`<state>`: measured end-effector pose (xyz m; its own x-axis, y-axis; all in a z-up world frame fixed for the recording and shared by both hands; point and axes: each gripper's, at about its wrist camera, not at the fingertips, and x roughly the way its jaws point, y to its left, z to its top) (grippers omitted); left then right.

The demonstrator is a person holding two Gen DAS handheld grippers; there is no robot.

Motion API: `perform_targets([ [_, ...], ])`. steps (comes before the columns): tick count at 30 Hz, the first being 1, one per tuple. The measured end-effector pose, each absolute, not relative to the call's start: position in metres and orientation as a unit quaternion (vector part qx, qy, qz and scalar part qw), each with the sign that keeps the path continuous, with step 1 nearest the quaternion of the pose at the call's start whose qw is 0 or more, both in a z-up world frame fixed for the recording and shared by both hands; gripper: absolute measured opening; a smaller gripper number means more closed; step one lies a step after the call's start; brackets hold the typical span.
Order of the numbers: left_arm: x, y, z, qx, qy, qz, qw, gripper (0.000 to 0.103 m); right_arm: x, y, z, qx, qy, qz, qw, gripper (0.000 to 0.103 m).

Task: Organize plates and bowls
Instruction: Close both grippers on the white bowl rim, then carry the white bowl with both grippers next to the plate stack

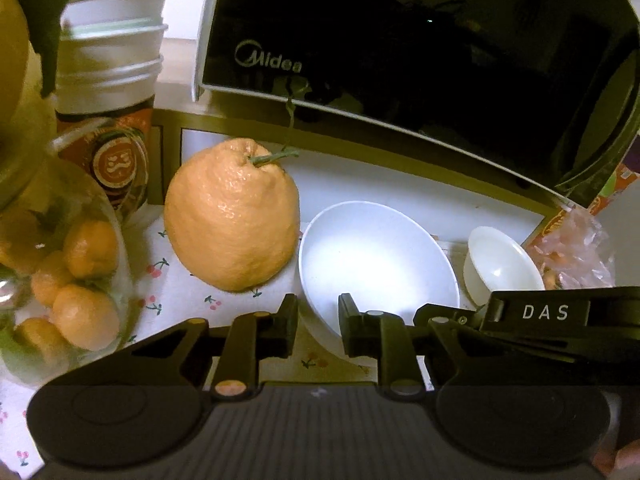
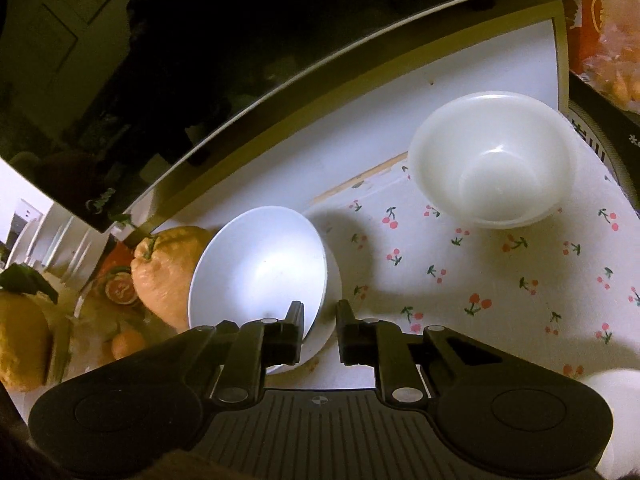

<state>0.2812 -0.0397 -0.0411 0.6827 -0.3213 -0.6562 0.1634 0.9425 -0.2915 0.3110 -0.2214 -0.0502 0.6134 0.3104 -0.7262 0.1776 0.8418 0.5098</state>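
Observation:
A pale blue-white bowl (image 1: 376, 264) sits tilted on the cherry-print cloth beside a big orange citrus. My left gripper (image 1: 318, 320) straddles its near rim, one finger outside, one inside, jaws slightly apart. In the right wrist view the same bowl (image 2: 260, 268) leans against the citrus, and my right gripper (image 2: 318, 326) straddles its right rim, jaws slightly apart. A stack of white bowls (image 2: 494, 160) stands to the right on the cloth; it shows small in the left wrist view (image 1: 500, 264). The right gripper's body (image 1: 552, 320) shows at right.
A large orange citrus (image 1: 232, 216) stands left of the bowl. A glass jar of small oranges (image 1: 68, 280) and stacked paper cups (image 1: 112, 72) are at left. A black Midea microwave (image 1: 400, 40) stands behind. A snack bag (image 1: 572, 248) lies at right.

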Motion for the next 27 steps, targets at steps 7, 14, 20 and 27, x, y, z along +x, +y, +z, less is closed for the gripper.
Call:
perform_targets([
  [7,0.263,-0.033,-0.018,-0.102,0.371,-0.137,0.913,0.02,0.29,-0.216,-0.028,0.276,0.437,0.042,0.855,0.017],
  [14,0.24,-0.027,0.001,-0.095,0.365,-0.144,0.915,0.02,0.262,-0.212,-0.004,0.273,0.432,0.041,0.859,0.017],
  [20,0.217,-0.019,0.011,-0.096,0.363,-0.151,0.914,0.02,0.237,-0.208,0.014,0.27,0.428,0.04,0.861,0.017],
  [27,0.188,-0.01,0.016,-0.103,0.367,-0.158,0.911,0.02,0.204,-0.206,0.026,0.274,0.425,0.042,0.861,0.017],
])
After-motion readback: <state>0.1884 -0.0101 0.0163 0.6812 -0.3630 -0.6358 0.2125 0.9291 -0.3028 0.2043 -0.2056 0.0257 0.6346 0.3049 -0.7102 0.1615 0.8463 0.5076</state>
